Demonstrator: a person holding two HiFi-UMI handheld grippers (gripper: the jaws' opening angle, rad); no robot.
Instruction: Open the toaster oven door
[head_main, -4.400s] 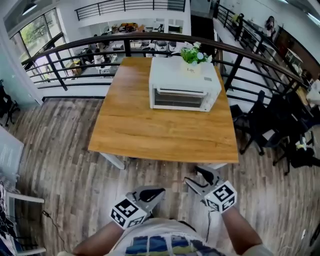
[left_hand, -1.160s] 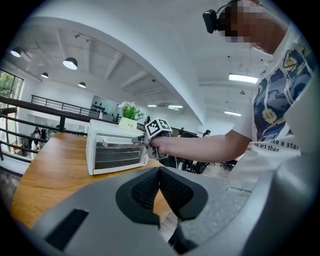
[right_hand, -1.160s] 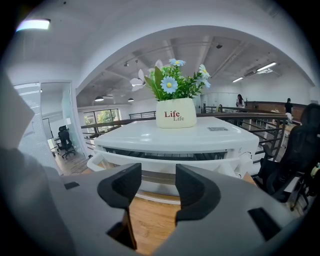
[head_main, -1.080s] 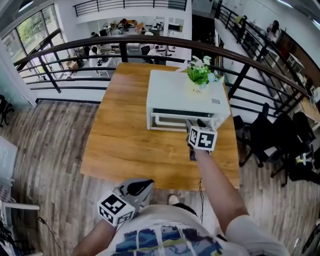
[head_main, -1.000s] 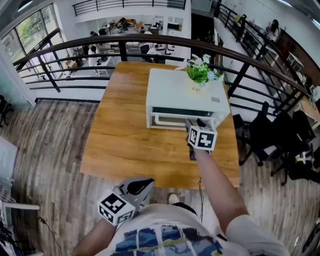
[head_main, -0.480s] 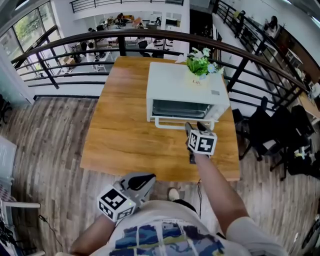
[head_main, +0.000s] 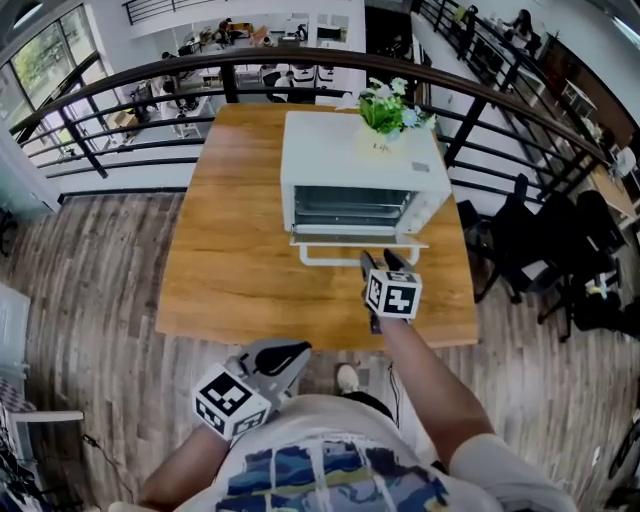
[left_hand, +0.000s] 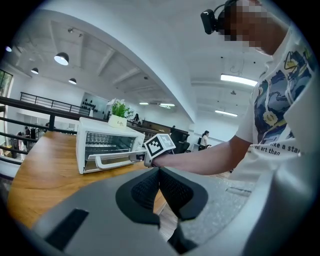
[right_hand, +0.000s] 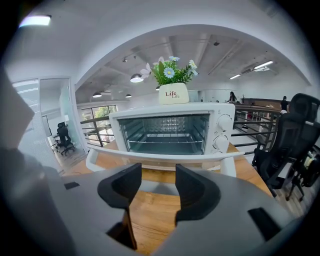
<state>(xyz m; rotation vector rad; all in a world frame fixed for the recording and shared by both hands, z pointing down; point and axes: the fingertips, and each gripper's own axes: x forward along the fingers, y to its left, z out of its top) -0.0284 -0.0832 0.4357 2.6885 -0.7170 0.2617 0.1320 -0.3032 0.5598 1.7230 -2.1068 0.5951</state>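
Toaster oven (head_main: 360, 170) door (head_main: 357, 243) lies dropped open, rack exposed; task looks done. Right gripper (head_main: 378, 260) jaws spread, empty, just short of the handle (right_hand: 165, 159). Left gripper (left_hand: 159, 175) jaws pressed together, idle.

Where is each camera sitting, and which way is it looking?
Head view: on the person's head, looking steeply down at the wooden table, toaster oven, left gripper, right gripper, shirt.
Left gripper view: on that gripper, low by the shirt, facing the toaster oven; shows its shut jaws, the right arm.
Right gripper view: on that gripper, facing straight into the open toaster oven; shows its apart jaws.
Shared: all see the toaster oven and flower pot.
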